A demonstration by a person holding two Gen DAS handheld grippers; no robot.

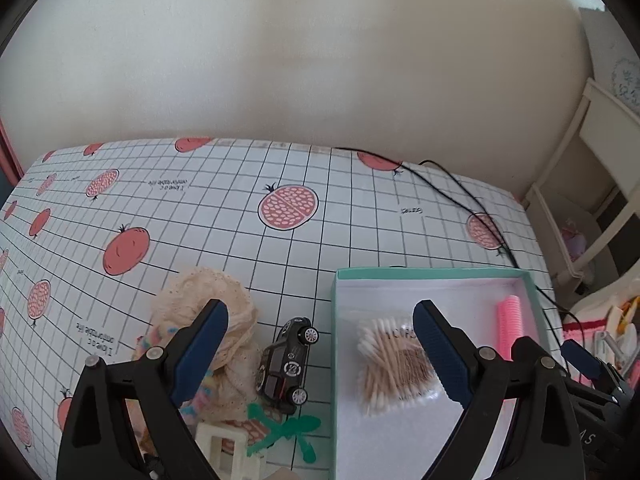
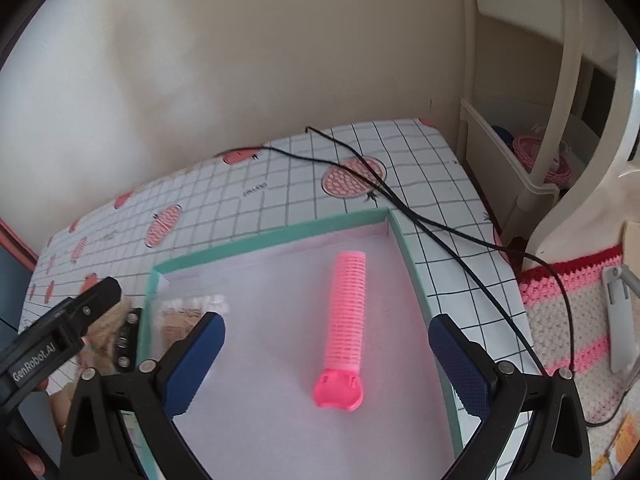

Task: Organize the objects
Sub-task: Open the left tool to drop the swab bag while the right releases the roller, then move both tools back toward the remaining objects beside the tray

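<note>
Right claw (image 2: 326, 364) spread wide — pink roller (image 2: 346, 316) lies between its fingers in the box (image 2: 276, 236), cap toward frame bottom, axis near-vertical.

Each tool (image 1: 320, 340) (image 2: 326, 356) is black plastic — blue ribbed pads (image 1: 438, 354), silver screws; white "GenRobot.AI" lettering at nine o'clock.

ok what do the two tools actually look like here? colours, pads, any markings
Both match: the left tool and right tool have black plastic frames with two angled fingers, each tipped with a dark blue textured pad, and silver pivot screws at the finger bases. In the right wrist view, the left tool's side carries white "GenRobot.AI" lettering. No sleeves visible.
</note>
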